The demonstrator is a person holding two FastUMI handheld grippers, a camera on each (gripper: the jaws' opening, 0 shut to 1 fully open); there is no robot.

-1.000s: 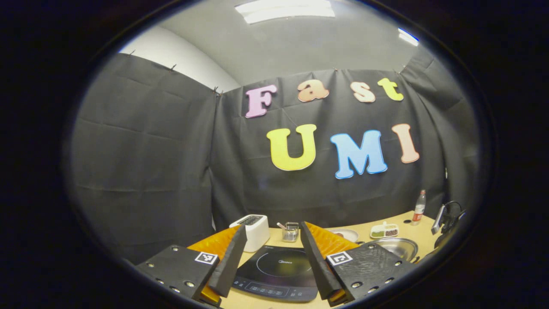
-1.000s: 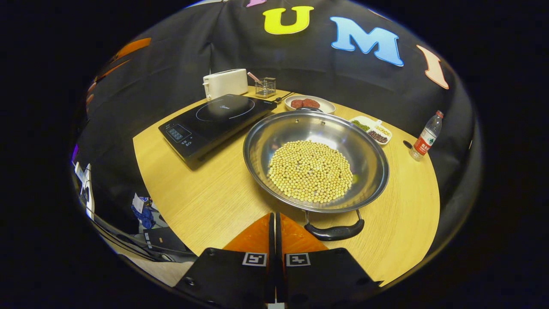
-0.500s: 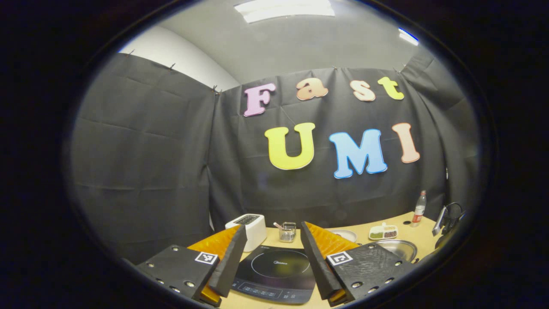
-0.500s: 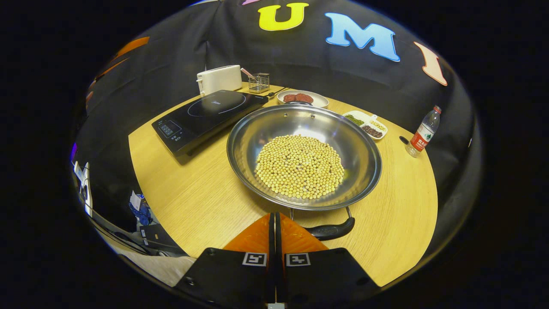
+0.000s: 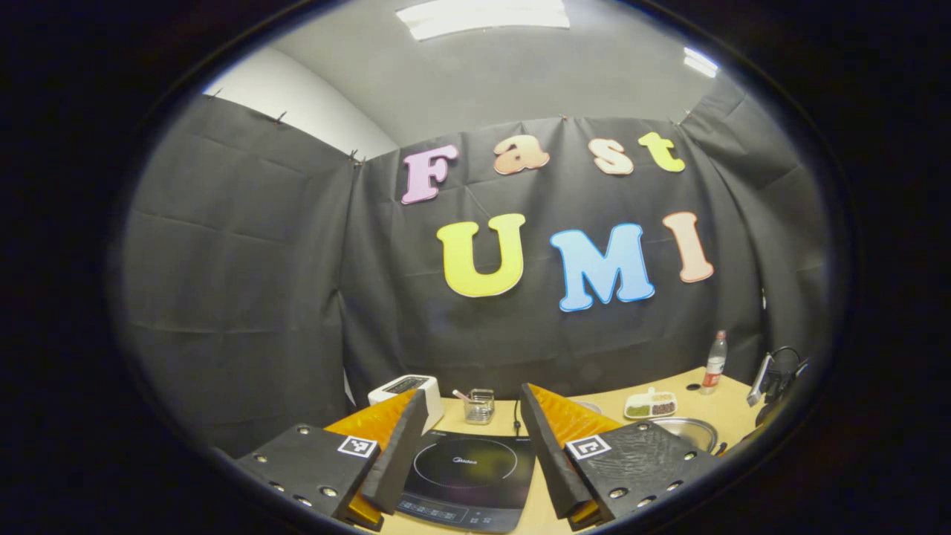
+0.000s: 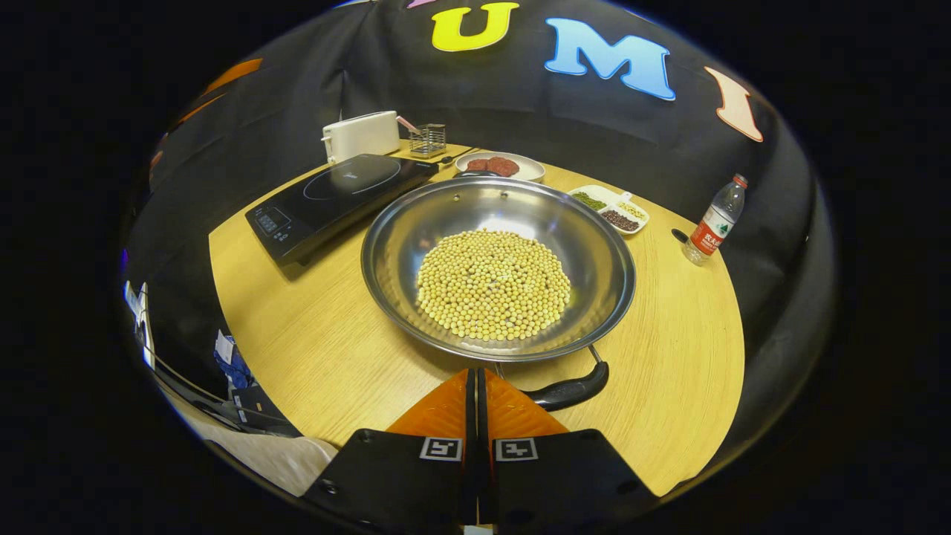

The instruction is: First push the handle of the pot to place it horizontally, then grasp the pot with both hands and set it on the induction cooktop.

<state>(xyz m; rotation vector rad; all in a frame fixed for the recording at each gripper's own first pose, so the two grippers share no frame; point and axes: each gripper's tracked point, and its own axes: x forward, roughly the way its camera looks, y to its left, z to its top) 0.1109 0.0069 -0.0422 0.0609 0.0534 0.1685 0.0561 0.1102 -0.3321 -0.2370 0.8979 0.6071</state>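
Pushed leftward since a second earlier, the pot [image 6: 498, 267] risked spilling soybeans [image 6: 493, 282] if the clenched right gripper [image 6: 476, 383] slipped off its handle [image 6: 568, 390]; the left gripper [image 5: 468, 438] hung released.

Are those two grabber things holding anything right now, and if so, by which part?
Nothing is held. The right gripper is shut on itself, just at the pot's near handle. The left gripper hangs open above the cooktop.

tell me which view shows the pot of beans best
The right gripper view: the pot sits whole in mid-frame, with its beans and near black handle clear. The left gripper view catches just a sliver of the pot's rim beyond that gripper's own finger, far off.
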